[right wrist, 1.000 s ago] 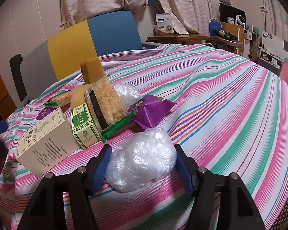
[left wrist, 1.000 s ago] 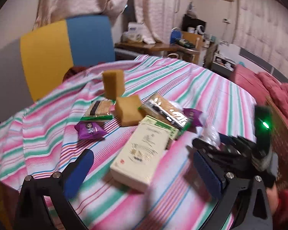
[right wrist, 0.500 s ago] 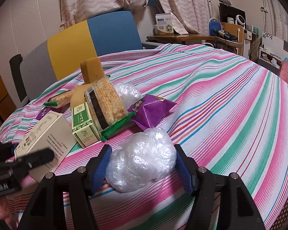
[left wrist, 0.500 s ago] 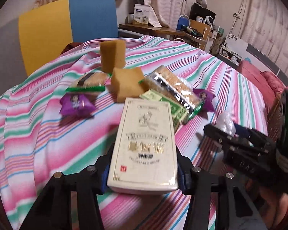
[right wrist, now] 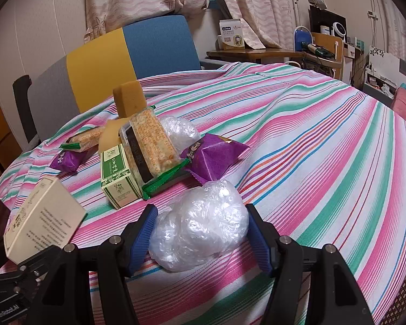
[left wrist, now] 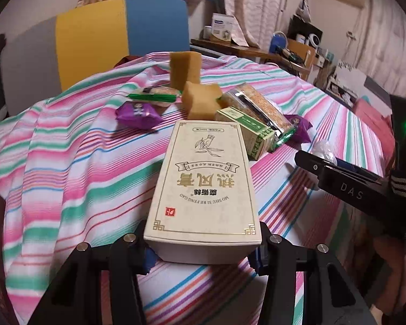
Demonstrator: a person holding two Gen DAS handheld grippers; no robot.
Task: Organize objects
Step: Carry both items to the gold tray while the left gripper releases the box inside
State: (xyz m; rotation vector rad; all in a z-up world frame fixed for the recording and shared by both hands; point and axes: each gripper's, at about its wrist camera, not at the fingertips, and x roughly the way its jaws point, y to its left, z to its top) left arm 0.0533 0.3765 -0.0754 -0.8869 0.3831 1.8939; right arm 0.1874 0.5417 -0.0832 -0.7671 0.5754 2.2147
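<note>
Left wrist view: left gripper (left wrist: pixel 203 246) clamped on near end of cream box (left wrist: pixel 205 178), lying on striped tablecloth (left wrist: pixel 67 178). Right gripper (right wrist: pixel 200 233) half-open, pads against clear plastic bundle (right wrist: pixel 200 224). Risk: end-only grip, box could pivot into green box (left wrist: pixel 246 130) on lift.

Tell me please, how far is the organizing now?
Nothing looks sorted yet. In hand: the left gripper grips the cream box; the right gripper holds the clear plastic bundle. Left: sponges, the green box and snack packets still lie heaped together.
</note>
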